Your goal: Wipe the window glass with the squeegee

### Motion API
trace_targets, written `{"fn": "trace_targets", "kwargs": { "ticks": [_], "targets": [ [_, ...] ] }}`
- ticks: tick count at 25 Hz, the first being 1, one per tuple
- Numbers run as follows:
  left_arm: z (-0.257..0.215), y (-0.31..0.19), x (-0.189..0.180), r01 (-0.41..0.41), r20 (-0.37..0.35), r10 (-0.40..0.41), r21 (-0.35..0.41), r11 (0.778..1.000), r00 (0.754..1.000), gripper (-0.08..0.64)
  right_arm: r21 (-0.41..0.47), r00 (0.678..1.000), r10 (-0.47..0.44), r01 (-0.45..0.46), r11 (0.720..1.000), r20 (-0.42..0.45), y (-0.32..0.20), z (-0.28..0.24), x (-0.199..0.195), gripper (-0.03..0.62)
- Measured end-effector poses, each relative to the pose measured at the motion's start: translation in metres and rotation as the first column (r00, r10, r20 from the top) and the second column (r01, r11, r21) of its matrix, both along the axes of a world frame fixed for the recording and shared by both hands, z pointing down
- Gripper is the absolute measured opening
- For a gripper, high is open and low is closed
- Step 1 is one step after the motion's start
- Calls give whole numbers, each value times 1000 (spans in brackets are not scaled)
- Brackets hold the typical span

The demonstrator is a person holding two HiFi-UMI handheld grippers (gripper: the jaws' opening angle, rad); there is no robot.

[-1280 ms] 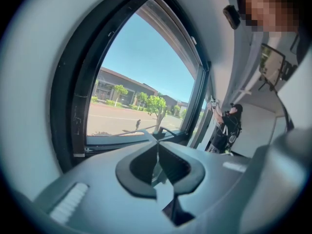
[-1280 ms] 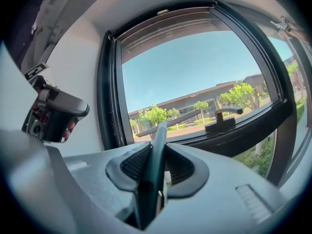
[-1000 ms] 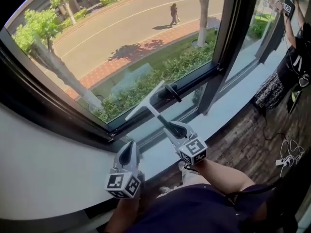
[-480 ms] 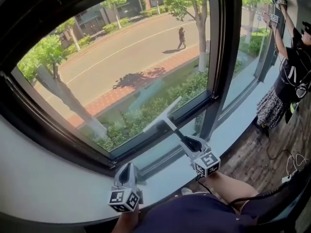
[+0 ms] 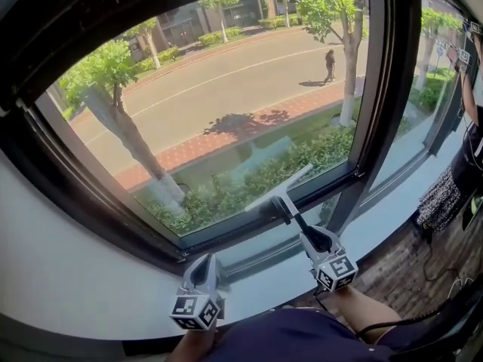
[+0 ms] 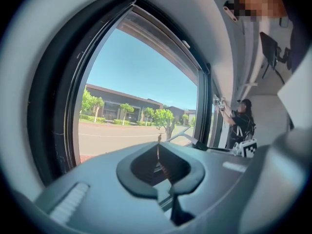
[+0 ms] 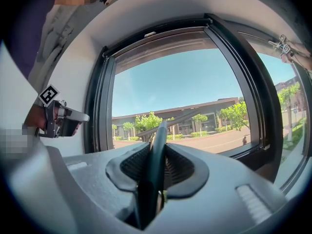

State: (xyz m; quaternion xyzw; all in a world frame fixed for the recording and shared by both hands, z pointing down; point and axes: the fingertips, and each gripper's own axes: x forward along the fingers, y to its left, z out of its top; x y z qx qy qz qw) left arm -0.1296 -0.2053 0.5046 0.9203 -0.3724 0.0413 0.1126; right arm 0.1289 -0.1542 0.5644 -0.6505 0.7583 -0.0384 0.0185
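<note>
The right hand-held gripper (image 5: 308, 234) is clamping the dark handle of the squeegee (image 5: 281, 190), its jaws pressing in on both sides of the handle in the right gripper view (image 7: 155, 165). The squeegee's pale blade is lying tilted against the lower part of the window glass (image 5: 226, 89), just above the dark bottom frame (image 5: 226, 236). The left hand-held gripper (image 5: 203, 265) is hovering over the white sill (image 5: 90, 277), its jaws sitting together on nothing (image 6: 157, 153), well apart from the squeegee.
</note>
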Motion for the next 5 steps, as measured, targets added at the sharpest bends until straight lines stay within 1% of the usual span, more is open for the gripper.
{"fn": "trace_targets", "kwargs": {
  "ticks": [2,5],
  "targets": [
    [-1,-2,2,12,2,-12,-6,1000,1000,5,-3,1000,-13,13,1000,3,-2,1,2,104],
    [-7,-3,5,16,37,-15,-32,999,999,5,-4,1000,-27,27,1000,5,-5,-4,3,104]
  ]
}}
